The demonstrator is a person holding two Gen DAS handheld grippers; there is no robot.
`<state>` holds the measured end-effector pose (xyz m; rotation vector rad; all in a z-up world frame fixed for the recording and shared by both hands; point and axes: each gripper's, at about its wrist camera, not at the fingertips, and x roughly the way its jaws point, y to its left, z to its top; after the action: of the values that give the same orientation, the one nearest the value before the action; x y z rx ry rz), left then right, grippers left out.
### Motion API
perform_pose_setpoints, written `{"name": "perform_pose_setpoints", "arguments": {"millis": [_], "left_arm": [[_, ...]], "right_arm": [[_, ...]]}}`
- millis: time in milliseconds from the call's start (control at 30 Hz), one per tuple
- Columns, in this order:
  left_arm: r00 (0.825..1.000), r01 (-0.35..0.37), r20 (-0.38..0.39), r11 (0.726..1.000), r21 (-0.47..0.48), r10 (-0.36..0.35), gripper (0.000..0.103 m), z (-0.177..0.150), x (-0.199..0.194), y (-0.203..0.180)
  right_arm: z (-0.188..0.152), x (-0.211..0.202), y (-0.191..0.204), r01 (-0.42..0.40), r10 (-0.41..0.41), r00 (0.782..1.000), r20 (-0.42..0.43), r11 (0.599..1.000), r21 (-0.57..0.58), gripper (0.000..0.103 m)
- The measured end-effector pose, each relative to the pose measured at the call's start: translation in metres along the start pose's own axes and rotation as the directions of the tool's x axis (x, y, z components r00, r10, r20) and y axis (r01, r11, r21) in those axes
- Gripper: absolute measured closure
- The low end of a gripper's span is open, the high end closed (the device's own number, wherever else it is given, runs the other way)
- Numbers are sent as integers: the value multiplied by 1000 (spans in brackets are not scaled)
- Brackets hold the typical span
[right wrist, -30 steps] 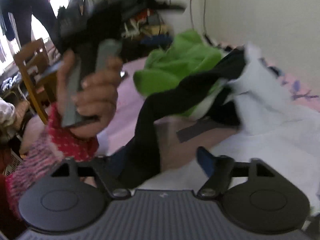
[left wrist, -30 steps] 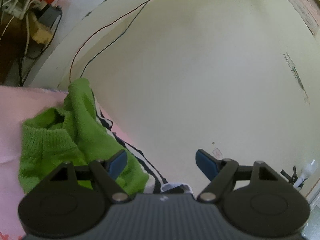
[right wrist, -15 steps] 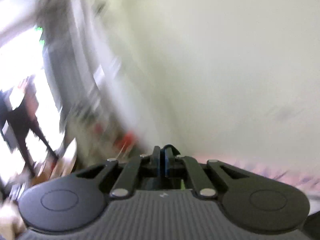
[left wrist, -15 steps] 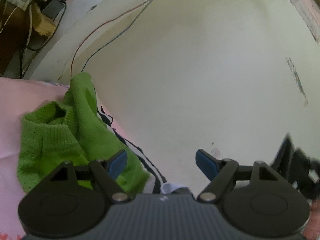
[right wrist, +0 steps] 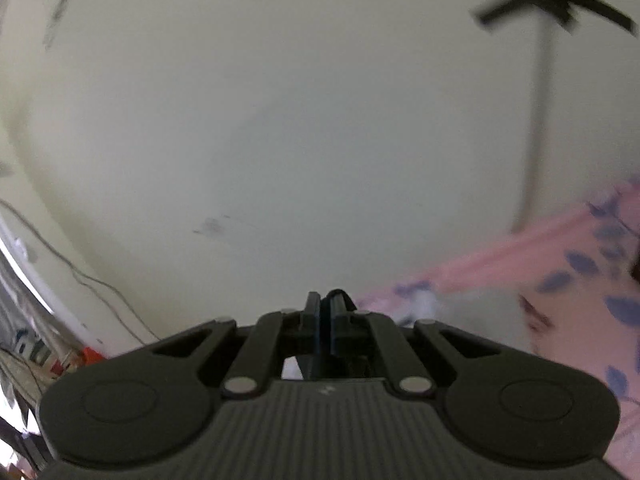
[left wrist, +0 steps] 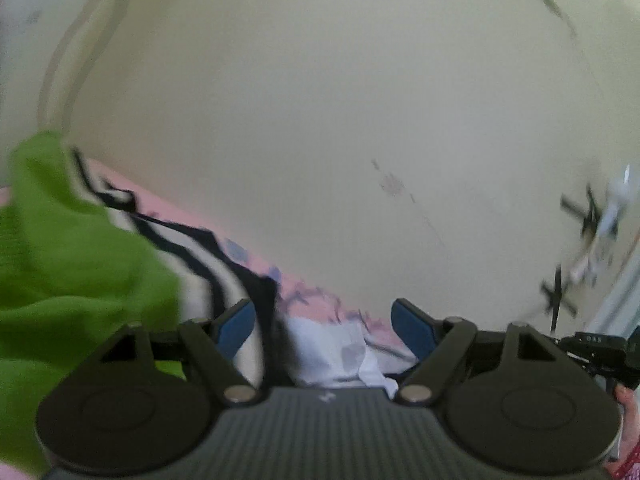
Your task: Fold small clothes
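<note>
Clothes lie unfolded in a heap on the bed: a green knit garment (left wrist: 68,264) at its left, a black-and-white striped piece (left wrist: 208,264) beside it against the wall-side edge, and a white garment (left wrist: 340,352) just ahead of the left gripper (left wrist: 324,320), whose fingers are spread with nothing between them. The right gripper (right wrist: 325,312) points at the wall, fingers pressed together on a sliver of dark cloth too small to identify. Folding looks barely started; nothing is laid flat. A pink floral bedsheet (right wrist: 580,272) covers the bed against a cream wall (left wrist: 320,100).
</note>
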<state>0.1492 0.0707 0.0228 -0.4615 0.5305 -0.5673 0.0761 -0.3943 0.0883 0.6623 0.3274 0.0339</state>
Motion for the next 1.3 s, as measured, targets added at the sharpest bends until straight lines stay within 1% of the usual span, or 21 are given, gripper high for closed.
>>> {"name": "perform_pose_setpoints", "arguments": {"millis": [100, 233, 267, 300, 333, 367, 467, 600, 633, 667, 733, 767, 800, 833, 933, 1000, 1033, 1067, 1167, 1233, 1300], "left_arm": [[989, -55, -132, 996, 67, 63, 27, 3, 40, -28], [947, -159, -249, 968, 192, 205, 35, -12, 95, -53], [936, -165, -274, 964, 208, 220, 55, -17, 108, -54], [927, -165, -297, 960, 224, 229, 82, -22, 120, -55], [917, -179, -306, 951, 254, 255, 93, -28, 132, -57], [910, -206, -293, 934, 293, 293, 94, -34, 143, -59], [920, -266, -181, 893, 363, 348, 95, -42, 159, -60], [898, -349, -124, 855, 385, 422, 95, -44, 169, -52], [901, -344, -129, 863, 369, 415, 92, -42, 168, -50], [905, -341, -126, 869, 359, 407, 91, -42, 167, -49], [911, -315, -144, 877, 362, 386, 76, -43, 164, -50], [920, -294, -146, 887, 356, 364, 59, -42, 159, -50], [929, -281, -136, 896, 343, 343, 52, -39, 152, -49], [938, -271, -122, 907, 321, 323, 52, -33, 147, -48], [969, -202, -97, 952, 228, 229, 52, -13, 115, -44], [971, -204, -88, 965, 168, 220, 55, 1, 97, -38], [971, -205, -95, 967, 150, 220, 56, 5, 92, -36], [972, -193, -107, 972, 136, 208, 61, 7, 89, -34], [966, -147, -195, 980, 133, 172, 91, 5, 97, -32], [951, -126, -261, 978, 166, 167, 95, -4, 108, -37], [932, -102, -322, 973, 205, 165, 98, -15, 120, -43]], "right_arm": [[-11, 4, -18, -10, 12, 1000, -18, 998, 65, 103], [-15, -20, -43, -108, 106, 994, 19, 984, 142, 103], [-17, -24, -51, -138, 133, 990, 43, 977, 163, 103], [-23, -31, -57, -158, 149, 987, 64, 970, 183, 103], [-30, -39, -66, -166, 152, 985, 82, 964, 207, 103], [-34, -37, -64, -158, 142, 986, 85, 961, 227, 103], [-57, -35, -85, -60, 62, 998, 2, 958, 281, 103], [-75, -27, -101, 8, 18, 997, -80, 948, 319, 102], [-76, -28, -102, 7, 18, 997, -73, 944, 329, 92], [-75, -29, -101, 4, 17, 998, -61, 945, 327, 68], [-72, -34, -96, 17, -4, 999, -44, 952, 305, 69], [-71, -34, -93, 6, 8, 999, -46, 954, 299, 75], [-69, -34, -89, -14, 30, 998, -49, 953, 302, 78], [-67, -33, -85, -27, 43, 998, -46, 954, 300, 79], [-63, -32, -63, -14, 17, 1000, -11, 982, 189, 76], [-61, -36, -40, 20, -20, 1000, 4, 998, 64, 62], [-62, -33, -28, 37, -37, 999, -3, 999, -6, 45], [-64, -30, -19, 45, -46, 999, -12, 997, -62, 39], [-79, -12, 9, 96, -113, 992, -52, 961, -259, 39], [-92, 4, 19, 121, -167, 981, -99, 924, -362, 41], [-102, 19, 21, 143, -222, 964, -148, 898, -416, 65]]}}
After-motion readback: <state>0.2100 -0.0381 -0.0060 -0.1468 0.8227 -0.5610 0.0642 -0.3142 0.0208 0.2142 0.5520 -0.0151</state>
